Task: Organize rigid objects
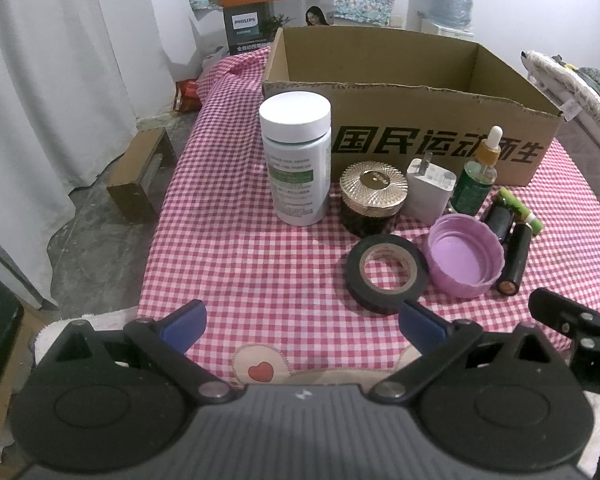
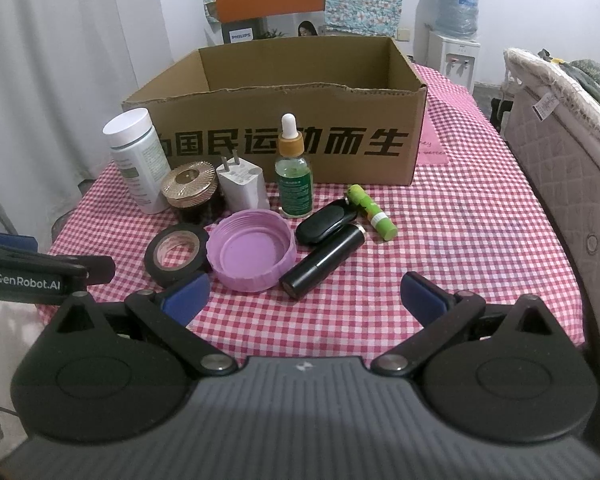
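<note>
- Left gripper (image 1: 302,322): jaws stand wide apart, holding nothing, hovering low over the near part of the checked cloth (image 1: 236,248).
- Right gripper (image 2: 304,294): jaws likewise spread and unloaded, just short of the item cluster.
- Items to be sorted all lie on the cloth in front of the open cardboard box (image 2: 284,92); nothing can be seen inside it from either view.
- Crowding risk: the tape roll (image 2: 178,250), purple lid (image 2: 250,254) and black tube (image 2: 324,260) touch or nearly touch. A finger lowered between them would likely shove a neighbour.
- Rolling risk: the black tube and the green stick (image 2: 372,212) lie on their sides; a glancing contact could send either rolling toward the table edge.
- Toppling risk: the dropper bottle (image 2: 294,172) and the white bottle (image 1: 296,160) stand upright and tall; a sideways knock from a passing jaw could tip them onto the gold-lidded jar (image 2: 190,190) or the charger (image 2: 242,184).
- Collision risk: the two grippers sit close together; reaching for adjacent items at once could clash them.
</note>
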`<state>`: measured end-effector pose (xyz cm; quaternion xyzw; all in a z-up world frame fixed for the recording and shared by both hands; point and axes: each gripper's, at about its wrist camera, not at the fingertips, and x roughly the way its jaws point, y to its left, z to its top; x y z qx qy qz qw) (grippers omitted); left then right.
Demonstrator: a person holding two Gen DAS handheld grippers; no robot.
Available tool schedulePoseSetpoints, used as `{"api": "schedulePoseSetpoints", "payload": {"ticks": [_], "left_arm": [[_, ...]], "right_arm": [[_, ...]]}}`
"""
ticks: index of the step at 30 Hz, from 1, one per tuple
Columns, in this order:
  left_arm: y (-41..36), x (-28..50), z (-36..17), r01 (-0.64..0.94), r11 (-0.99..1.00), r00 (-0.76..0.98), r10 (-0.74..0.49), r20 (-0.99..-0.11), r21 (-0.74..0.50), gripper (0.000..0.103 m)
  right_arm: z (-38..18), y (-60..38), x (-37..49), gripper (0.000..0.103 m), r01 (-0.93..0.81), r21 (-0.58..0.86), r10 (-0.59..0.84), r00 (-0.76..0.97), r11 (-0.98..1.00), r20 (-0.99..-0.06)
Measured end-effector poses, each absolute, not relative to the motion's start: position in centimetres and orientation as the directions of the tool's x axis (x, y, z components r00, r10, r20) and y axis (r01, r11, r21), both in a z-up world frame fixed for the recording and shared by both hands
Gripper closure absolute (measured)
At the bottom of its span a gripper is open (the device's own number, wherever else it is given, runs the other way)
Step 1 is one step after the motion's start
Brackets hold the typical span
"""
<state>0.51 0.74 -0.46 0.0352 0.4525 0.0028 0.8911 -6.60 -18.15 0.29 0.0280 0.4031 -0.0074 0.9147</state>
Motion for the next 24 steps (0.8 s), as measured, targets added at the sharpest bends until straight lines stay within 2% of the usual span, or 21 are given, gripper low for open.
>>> {"api": "schedulePoseSetpoints", "payload": {"ticks": [24], "left_arm": [[0.80, 0.50, -0.51, 0.027, 0.997, 0.590, 0.038, -0.807, 0.067, 0.000]], "right_arm": [[0.31, -17.91, -6.54, 0.001, 0.035, 0.047, 0.011, 0.676, 0.998, -0.736]]}}
